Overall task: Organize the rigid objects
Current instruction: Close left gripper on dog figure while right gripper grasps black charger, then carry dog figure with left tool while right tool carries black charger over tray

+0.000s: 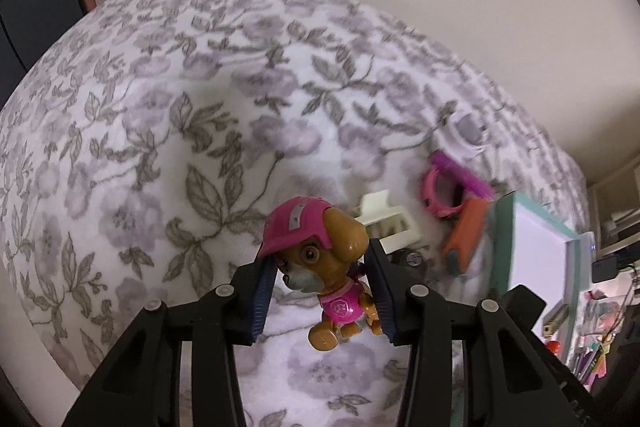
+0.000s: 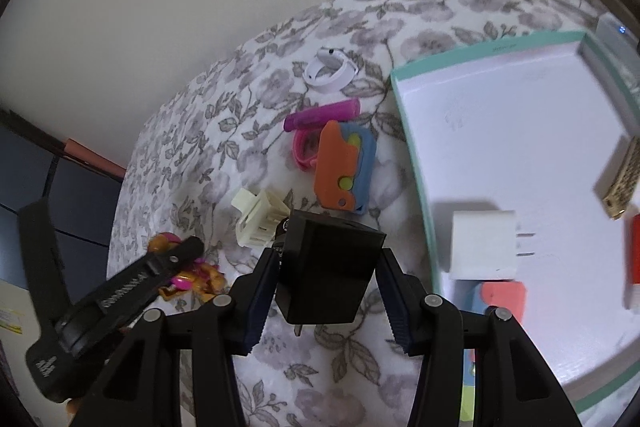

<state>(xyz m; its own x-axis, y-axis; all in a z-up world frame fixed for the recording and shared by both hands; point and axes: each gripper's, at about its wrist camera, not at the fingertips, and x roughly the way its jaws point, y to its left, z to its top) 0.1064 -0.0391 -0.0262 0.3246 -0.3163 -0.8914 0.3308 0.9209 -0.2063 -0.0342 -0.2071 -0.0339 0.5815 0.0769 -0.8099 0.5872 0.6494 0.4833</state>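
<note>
My left gripper (image 1: 322,291) is shut on a brown toy puppy with a pink helmet (image 1: 320,259), held above the floral bedspread (image 1: 160,131). In the right wrist view the left gripper (image 2: 176,259) and the puppy (image 2: 192,277) show at lower left. My right gripper (image 2: 326,287) is shut on a black power adapter (image 2: 326,267), held over the bedspread just left of a teal-rimmed white tray (image 2: 416,163). The tray also shows at the right of the left wrist view (image 1: 500,247).
On the bedspread lie a cream plastic clip (image 2: 260,217), an orange and blue toy (image 2: 344,167), a pink ring (image 2: 304,147), a purple tube (image 2: 320,115) and a white ring case (image 2: 330,71). The tray holds a white charger (image 2: 484,245) and other items. A wall is behind.
</note>
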